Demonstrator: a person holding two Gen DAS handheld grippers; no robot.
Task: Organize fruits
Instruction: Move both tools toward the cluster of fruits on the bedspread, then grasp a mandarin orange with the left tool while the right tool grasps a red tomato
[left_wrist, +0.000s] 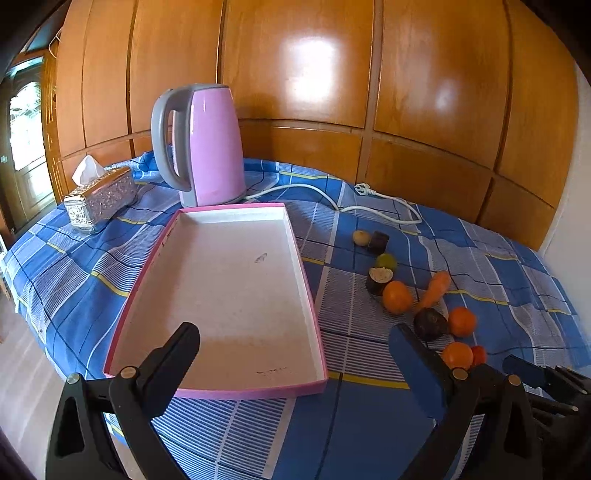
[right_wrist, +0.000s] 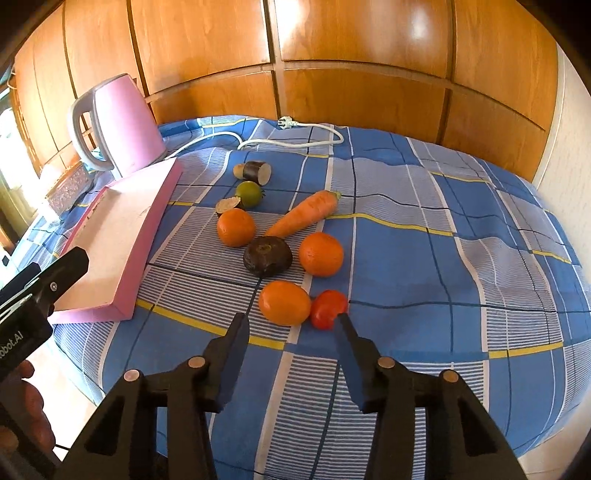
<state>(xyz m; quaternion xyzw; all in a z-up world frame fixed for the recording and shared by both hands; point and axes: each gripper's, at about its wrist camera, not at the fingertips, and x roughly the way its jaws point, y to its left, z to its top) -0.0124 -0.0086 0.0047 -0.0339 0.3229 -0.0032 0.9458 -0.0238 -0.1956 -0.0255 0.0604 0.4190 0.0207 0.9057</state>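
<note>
A shallow pink-rimmed white tray (left_wrist: 236, 393) lies empty on the blue checked cloth; it also shows in the right wrist view (right_wrist: 147, 236). To its right lie three oranges (right_wrist: 284, 302) (right_wrist: 320, 254) (right_wrist: 235, 226), a carrot (right_wrist: 301, 214), a dark round fruit (right_wrist: 267, 255), a red piece (right_wrist: 328, 308), a green lime (right_wrist: 248, 194), a halved dark fruit (right_wrist: 226, 205) and a dark cut piece (right_wrist: 255, 171). My left gripper (left_wrist: 295, 332) is open and empty over the tray's near end. My right gripper (right_wrist: 293, 319) is open and empty just short of the nearest orange and red piece.
A pink kettle (left_wrist: 210, 144) stands behind the tray, its white cord and plug (left_wrist: 364, 190) trailing right. A silver tissue box (left_wrist: 99, 199) sits at the far left. A wooden panelled wall (left_wrist: 332, 74) backs the table. The table edge drops off at left.
</note>
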